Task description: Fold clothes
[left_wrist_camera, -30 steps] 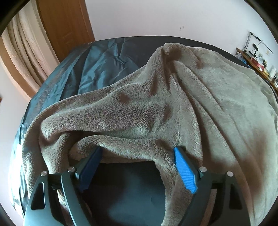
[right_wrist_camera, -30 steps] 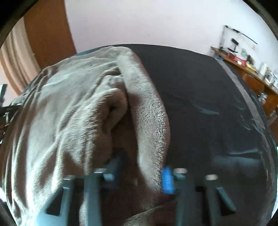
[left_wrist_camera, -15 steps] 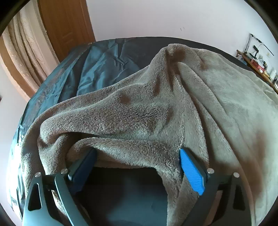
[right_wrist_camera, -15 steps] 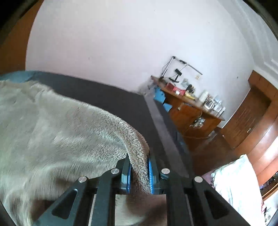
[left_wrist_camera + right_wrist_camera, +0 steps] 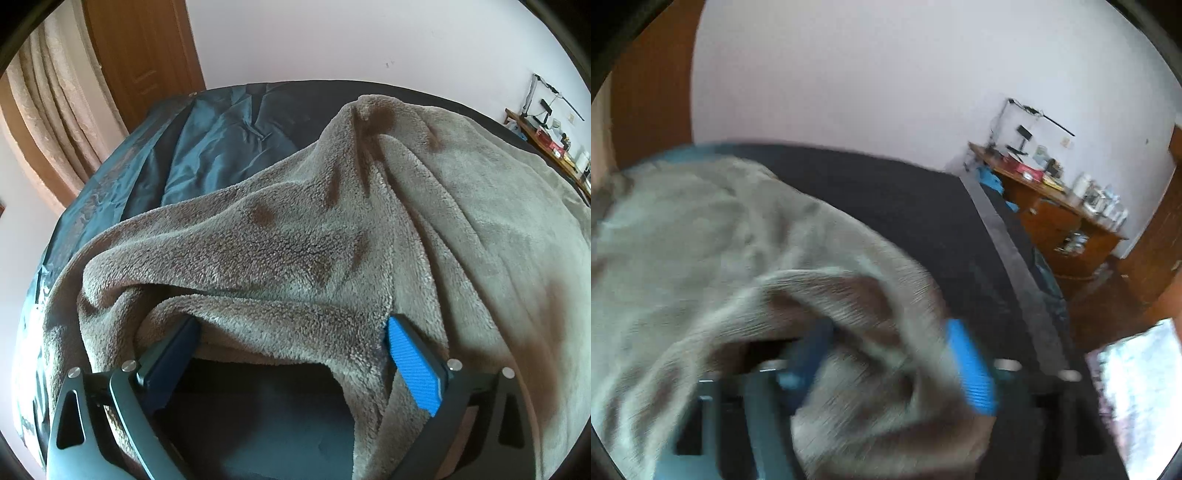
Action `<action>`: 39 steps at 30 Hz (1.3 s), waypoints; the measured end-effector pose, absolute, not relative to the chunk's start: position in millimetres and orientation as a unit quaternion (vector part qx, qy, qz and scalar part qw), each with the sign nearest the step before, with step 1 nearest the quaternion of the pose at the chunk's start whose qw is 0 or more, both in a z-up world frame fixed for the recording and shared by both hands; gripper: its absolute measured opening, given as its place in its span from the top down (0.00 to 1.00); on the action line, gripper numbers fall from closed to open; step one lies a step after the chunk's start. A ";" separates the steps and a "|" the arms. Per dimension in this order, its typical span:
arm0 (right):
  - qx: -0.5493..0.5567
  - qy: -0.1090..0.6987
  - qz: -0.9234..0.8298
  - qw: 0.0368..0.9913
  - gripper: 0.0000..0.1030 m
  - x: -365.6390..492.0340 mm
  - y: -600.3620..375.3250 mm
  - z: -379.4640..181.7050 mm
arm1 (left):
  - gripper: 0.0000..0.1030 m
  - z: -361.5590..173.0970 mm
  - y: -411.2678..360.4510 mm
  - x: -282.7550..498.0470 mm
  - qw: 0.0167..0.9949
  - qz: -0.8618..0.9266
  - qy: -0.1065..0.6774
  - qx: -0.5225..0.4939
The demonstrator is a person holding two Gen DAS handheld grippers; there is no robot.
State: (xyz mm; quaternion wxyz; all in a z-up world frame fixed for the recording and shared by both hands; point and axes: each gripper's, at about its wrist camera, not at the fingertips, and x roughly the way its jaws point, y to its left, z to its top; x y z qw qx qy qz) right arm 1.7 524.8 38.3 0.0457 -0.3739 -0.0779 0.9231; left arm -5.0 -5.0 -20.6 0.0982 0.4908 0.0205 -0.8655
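Observation:
A grey-brown fleece garment (image 5: pixel 314 236) lies spread and rumpled over a dark bed (image 5: pixel 229 122). My left gripper (image 5: pixel 291 332) is open, its blue fingers wide apart under a raised fold of the fleece edge, which drapes across both fingertips. In the blurred right wrist view the same fleece (image 5: pixel 701 236) bunches between the fingers of my right gripper (image 5: pixel 886 339), which are spread open with cloth lying between them. The bed's dark cover (image 5: pixel 905 199) shows beyond.
A wooden door (image 5: pixel 144 55) and beige curtain (image 5: pixel 55 110) stand past the bed's far left. A cluttered wooden desk (image 5: pixel 1052 199) stands by the wall at right. A white cloth item (image 5: pixel 1134 391) lies on the floor at right.
My right gripper has opened from its shut hold on the fleece edge, and its view swung back toward the bed. My left gripper stays open under the fold, slightly lower.

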 end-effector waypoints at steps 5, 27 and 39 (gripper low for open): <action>-0.331 -0.086 0.939 -0.012 0.26 69.0 474.1 60.9 | 0.02 -14.6 0.4 8.2 0.106 -0.865 0.012 0.490; -0.262 -0.241 0.933 -0.050 0.26 253.2 380.1 25.9 | 0.02 25.8 -1.4 191.0 0.050 -0.917 -0.037 0.395; -0.217 -0.281 0.925 -0.137 0.26 307.5 288.8 -3.9 | 0.02 33.7 10.9 271.6 0.003 -0.931 -0.098 0.350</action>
